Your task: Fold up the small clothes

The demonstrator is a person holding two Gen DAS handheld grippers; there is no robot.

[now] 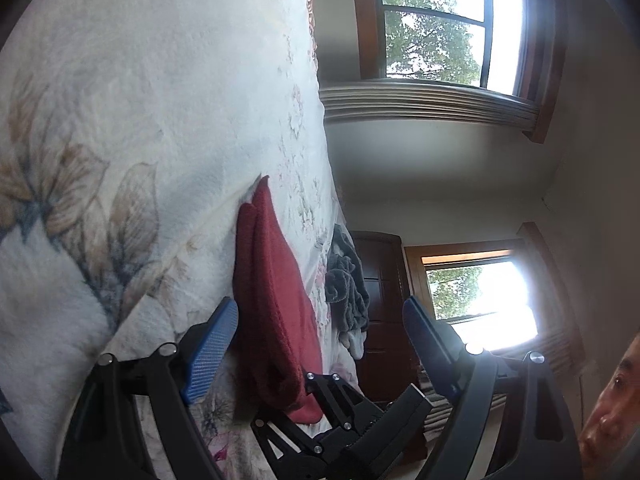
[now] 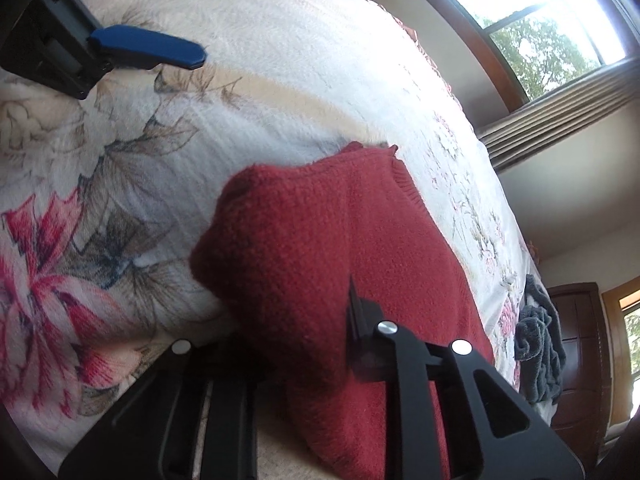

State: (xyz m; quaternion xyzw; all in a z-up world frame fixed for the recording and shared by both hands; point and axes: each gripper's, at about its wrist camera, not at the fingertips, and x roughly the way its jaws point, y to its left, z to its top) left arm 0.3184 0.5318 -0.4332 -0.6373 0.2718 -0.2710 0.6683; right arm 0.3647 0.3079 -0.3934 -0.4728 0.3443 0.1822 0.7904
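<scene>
A dark red knitted garment (image 1: 276,296) lies bunched and partly folded on the floral bedspread (image 1: 160,120). My left gripper (image 1: 320,308) is open, with its blue fingers (image 1: 214,348) wide apart on either side of the garment and nothing held. In the right wrist view the red garment (image 2: 320,240) fills the middle and drapes over my right gripper (image 2: 296,304), which appears shut on a fold of it; its fingertips are hidden by the cloth. One blue finger of the left gripper (image 2: 148,48) shows at the upper left, above the bedspread (image 2: 280,60).
A crumpled grey garment (image 1: 346,292) lies further along the bed near its edge, seen again as a grey garment (image 2: 538,348) in the right wrist view. Beyond the bed are a dark wooden door (image 1: 384,300) and two windows (image 1: 440,24). A person (image 1: 612,400) is at the lower right edge.
</scene>
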